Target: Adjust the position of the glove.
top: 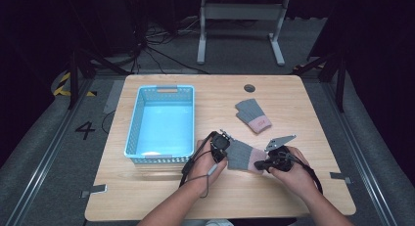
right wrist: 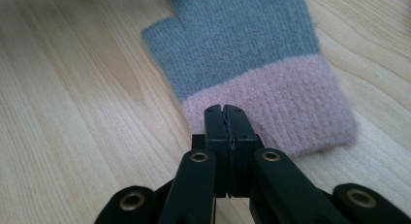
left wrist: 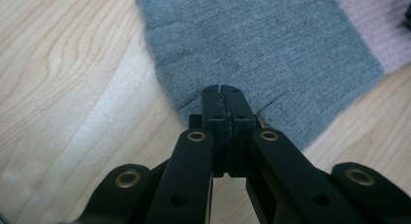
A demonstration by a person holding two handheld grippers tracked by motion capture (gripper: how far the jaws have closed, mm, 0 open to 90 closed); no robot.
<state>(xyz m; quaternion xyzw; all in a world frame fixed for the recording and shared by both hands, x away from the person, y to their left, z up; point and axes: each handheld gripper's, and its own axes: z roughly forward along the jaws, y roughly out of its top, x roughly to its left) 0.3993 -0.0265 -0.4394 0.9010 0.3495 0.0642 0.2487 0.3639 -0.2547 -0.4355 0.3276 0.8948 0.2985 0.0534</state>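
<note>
Two handheld grippers meet over one knitted glove [top: 243, 156] lying flat near the front edge of a wooden counter [top: 293, 96]. The glove is grey with a pink cuff. The left gripper [top: 224, 152] has its black fingers [left wrist: 224, 107] pressed together on the grey fingertip end, where the knit puckers at the tips, so it appears to pinch the fabric. The right gripper [top: 262, 164] has its fingers [right wrist: 226, 121] closed at the edge of the pink cuff [right wrist: 271, 105]; whether they hold wool or merely rest on it is hard to tell.

A second matching glove [top: 253, 115] lies apart, farther back on the counter. A light blue plastic basket [top: 131, 133] stands to the left, close beside the left hand [top: 208, 167].

Risks from here, as a judgement: each pinch takes only a thin edge of soft knit, so the wool could slip free if lifted quickly. If the right gripper has no real hold, the cuff end would sag and drag across the counter. Pulling the two ends apart could stretch the glove, and a low swing toward the basket could catch its rim.
</note>
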